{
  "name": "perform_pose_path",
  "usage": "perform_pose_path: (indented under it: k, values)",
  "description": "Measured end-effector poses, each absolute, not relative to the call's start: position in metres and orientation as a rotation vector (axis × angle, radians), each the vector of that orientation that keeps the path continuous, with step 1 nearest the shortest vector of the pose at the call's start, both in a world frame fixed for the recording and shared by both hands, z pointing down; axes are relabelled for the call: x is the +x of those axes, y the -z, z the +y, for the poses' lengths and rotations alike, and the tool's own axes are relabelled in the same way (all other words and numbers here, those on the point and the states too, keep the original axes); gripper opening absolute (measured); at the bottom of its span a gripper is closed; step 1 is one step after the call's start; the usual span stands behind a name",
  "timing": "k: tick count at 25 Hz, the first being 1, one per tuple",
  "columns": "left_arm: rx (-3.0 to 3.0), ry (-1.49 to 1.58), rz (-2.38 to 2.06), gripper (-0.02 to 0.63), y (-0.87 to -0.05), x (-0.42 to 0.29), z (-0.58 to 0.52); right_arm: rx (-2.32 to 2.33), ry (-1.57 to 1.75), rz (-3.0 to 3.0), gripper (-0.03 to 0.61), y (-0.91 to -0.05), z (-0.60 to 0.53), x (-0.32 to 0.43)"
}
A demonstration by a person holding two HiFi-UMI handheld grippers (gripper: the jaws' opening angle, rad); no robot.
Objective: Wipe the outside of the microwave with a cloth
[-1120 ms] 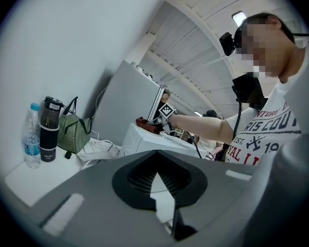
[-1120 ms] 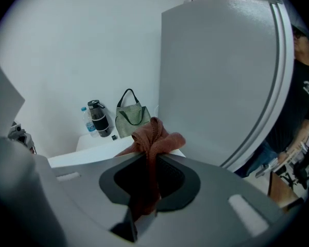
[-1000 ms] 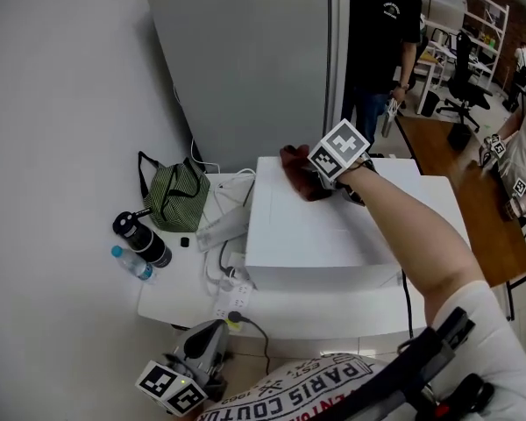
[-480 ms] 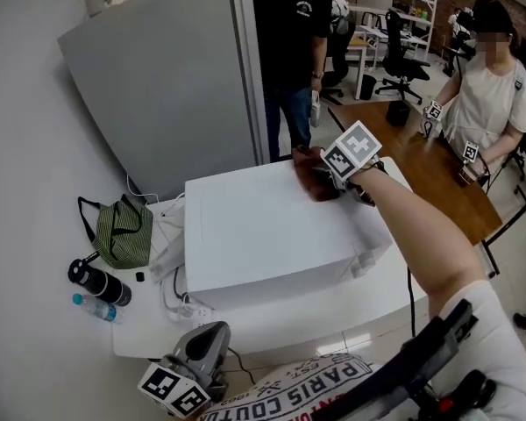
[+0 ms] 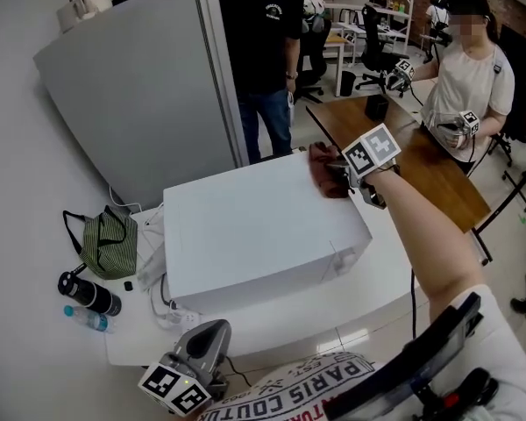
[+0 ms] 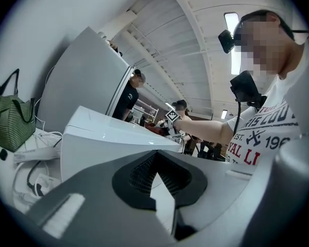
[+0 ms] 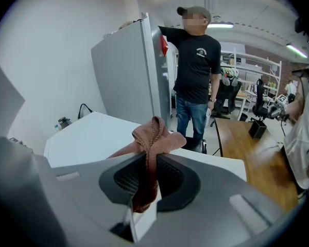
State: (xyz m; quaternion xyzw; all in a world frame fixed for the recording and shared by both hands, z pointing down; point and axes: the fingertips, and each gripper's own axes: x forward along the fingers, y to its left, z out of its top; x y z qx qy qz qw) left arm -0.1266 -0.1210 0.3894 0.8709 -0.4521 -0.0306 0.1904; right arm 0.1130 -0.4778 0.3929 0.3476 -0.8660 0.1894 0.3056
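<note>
The white microwave (image 5: 245, 231) stands on a white table (image 5: 377, 279). My right gripper (image 5: 340, 175) is shut on a reddish-brown cloth (image 5: 326, 167), which rests on the microwave's top at its far right corner. In the right gripper view the cloth (image 7: 152, 138) is pinched between the jaws and bunches up in front of them, with the microwave top (image 7: 90, 138) behind. My left gripper (image 5: 188, 371) hangs low at the table's front edge, shut with nothing in it. In the left gripper view the microwave (image 6: 108, 143) sits ahead, and the right arm with the cloth (image 6: 157, 130) beyond it.
A grey fridge (image 5: 149, 86) stands behind the microwave, with a person in a black shirt (image 5: 259, 51) beside it. A green striped bag (image 5: 105, 239), a black flask (image 5: 88, 294), a water bottle (image 5: 86, 320) and cables lie left of the microwave. A seated person at a wooden table (image 5: 421, 169) is at right.
The view has swung, so the microwave now sits further left. My right gripper has carried the cloth from the back of the microwave's top to its far right corner. The left gripper stayed low.
</note>
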Motion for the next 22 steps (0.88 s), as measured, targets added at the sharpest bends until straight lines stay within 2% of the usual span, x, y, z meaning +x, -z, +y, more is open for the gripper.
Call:
perform_pose_path:
  k: [8, 15, 22]
  values:
    - [2.444, 0.102, -1.291, 0.006, -0.386, -0.128, -0.102, 0.870, -0.480, -2.459, 0.041, -0.354, -0.454, 0.084]
    - [2.411, 0.126, -1.329, 0.005, -0.389, -0.143, -0.082, 0.481, -0.316, -2.669, 0.041, -0.298, -0.359, -0.035]
    - [2.399, 0.157, -1.408, 0.006, -0.387, -0.169, -0.048, 0.109, -0.385, -2.783, 0.041, -0.285, -0.262, -0.155]
